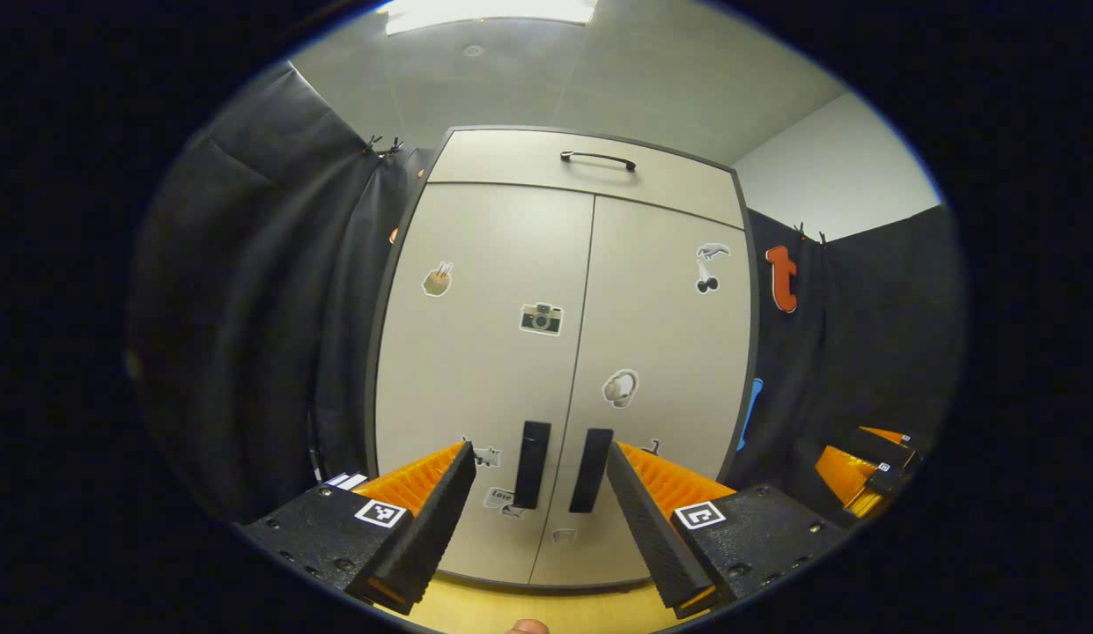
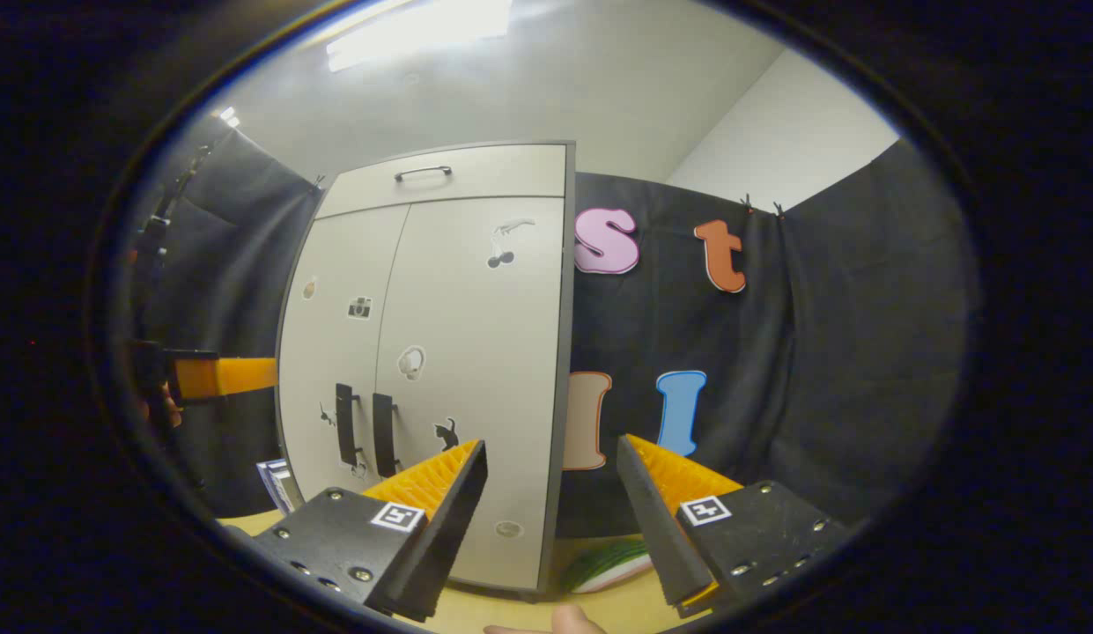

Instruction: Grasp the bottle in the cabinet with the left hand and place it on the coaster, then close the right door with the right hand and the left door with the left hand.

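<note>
In the left gripper view the left gripper (image 1: 539, 493) faces the cabinet (image 1: 564, 352) head on, its fingers spread apart with nothing between them. Both doors are closed: the left door (image 1: 476, 370) and the right door (image 1: 669, 352) meet at a centre seam, and the two dark vertical handles (image 1: 531, 464) stand side by side just beyond the gap between the fingers. Small stickers dot both doors, a camera sticker (image 1: 541, 318) among them. Above the doors runs a drawer front with a dark bar handle (image 1: 597, 159). The cabinet stands on a light wooden table (image 1: 546, 612). At the far right edge of this view the right gripper (image 1: 863, 471) is seen, well apart from the cabinet.

In the right gripper view the right gripper (image 2: 553, 493) points at the cabinet's right edge, fingers apart and holding nothing. A green-and-white striped coaster (image 2: 609, 563) lies on the table just right of the cabinet, between the fingers and beyond them. The bottle cannot be seen with the doors shut.
</note>
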A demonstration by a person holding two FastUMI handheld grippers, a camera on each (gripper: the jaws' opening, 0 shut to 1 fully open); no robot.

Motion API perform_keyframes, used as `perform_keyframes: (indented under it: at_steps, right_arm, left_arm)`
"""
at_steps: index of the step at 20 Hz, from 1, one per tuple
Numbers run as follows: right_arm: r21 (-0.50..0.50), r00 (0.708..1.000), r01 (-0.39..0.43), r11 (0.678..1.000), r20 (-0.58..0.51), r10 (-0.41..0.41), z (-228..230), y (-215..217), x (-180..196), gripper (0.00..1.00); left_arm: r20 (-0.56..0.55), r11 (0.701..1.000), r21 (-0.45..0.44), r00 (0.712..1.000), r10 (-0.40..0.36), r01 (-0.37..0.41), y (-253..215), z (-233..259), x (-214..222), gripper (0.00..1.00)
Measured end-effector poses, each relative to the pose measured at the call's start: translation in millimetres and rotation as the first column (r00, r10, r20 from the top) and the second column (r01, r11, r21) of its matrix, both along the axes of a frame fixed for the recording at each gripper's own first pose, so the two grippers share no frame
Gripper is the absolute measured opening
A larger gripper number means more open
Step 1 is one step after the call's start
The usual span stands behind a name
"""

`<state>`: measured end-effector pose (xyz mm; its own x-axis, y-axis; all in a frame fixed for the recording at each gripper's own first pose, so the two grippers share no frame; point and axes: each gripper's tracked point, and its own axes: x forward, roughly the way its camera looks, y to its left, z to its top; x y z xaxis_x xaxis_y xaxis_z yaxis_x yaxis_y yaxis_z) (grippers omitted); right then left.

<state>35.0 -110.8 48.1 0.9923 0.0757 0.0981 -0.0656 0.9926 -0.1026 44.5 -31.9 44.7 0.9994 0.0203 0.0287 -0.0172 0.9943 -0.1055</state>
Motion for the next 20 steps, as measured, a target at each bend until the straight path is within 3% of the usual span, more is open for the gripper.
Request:
perform_keyframes:
  at_steps: [15,20]
  right_arm:
    - [-0.010,1.000,0.025,1.000,-0.014,-0.025,-2.1,-126.4,5.5,0.90]
    - [-0.043,0.997,0.033,0.999,-0.063,-0.036,-32.4,-163.5,13.2,0.90]
  left_arm:
    - [-0.008,0.999,0.041,0.999,0.033,-0.032,-111.2,-11.7,16.9,0.95]
    - [0.042,1.000,0.013,0.999,0.027,-0.027,-165.3,-27.3,43.2,0.96]
